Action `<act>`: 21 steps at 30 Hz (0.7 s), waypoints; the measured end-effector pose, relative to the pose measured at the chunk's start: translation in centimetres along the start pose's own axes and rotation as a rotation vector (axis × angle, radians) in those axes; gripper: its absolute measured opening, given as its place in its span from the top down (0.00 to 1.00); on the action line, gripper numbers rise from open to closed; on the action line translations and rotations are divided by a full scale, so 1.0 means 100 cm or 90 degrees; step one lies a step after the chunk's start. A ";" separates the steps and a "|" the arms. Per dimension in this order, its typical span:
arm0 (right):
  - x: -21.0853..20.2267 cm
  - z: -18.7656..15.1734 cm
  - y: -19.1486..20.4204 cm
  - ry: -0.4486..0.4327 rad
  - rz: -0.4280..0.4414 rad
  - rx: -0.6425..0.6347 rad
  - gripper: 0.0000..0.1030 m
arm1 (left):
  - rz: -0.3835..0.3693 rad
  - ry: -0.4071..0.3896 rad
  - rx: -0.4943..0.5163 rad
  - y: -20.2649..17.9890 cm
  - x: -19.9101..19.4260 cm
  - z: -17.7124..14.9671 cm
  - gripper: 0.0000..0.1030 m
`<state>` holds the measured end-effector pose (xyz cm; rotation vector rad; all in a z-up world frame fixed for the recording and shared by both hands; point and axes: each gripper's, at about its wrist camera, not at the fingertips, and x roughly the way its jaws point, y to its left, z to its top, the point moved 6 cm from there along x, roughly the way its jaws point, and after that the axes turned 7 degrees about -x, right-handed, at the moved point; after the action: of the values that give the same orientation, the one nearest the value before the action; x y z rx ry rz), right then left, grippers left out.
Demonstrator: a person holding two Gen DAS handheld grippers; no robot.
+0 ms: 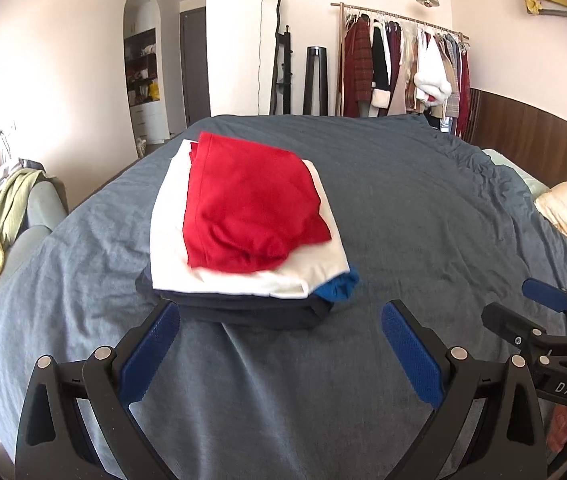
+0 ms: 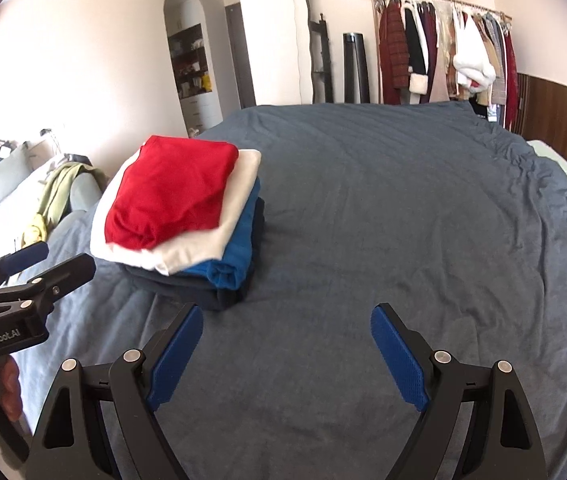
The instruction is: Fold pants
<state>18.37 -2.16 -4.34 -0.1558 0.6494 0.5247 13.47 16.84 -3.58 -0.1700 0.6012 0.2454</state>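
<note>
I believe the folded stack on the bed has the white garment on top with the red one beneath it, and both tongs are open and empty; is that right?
Not quite: the order is reversed. The red garment lies on top of the stack, with the white garment beneath it, as the right wrist view shows. The rest holds: the stack sits on the bed, and the left tongs and right tongs are both open and empty.

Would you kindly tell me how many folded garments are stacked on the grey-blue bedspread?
4: a red folded garment on top, a white one beneath, a blue one under that, a dark navy one at the bottom. Others may be hidden within.
</note>
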 end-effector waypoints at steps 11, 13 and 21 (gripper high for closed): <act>-0.052 -0.036 -0.003 -0.046 -0.033 0.024 0.16 | -0.009 -0.032 0.007 -0.010 -0.050 -0.025 0.00; -0.061 -0.040 -0.003 -0.053 -0.037 0.023 0.16 | -0.011 -0.043 0.003 -0.011 -0.059 -0.026 0.00; -0.099 -0.055 -0.005 -0.075 -0.052 0.043 0.16 | -0.028 -0.059 -0.001 -0.019 -0.094 -0.037 0.00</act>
<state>9.03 -8.34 -2.58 -0.0862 0.5423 0.4292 4.54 12.49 -0.96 -0.1725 0.5051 0.2107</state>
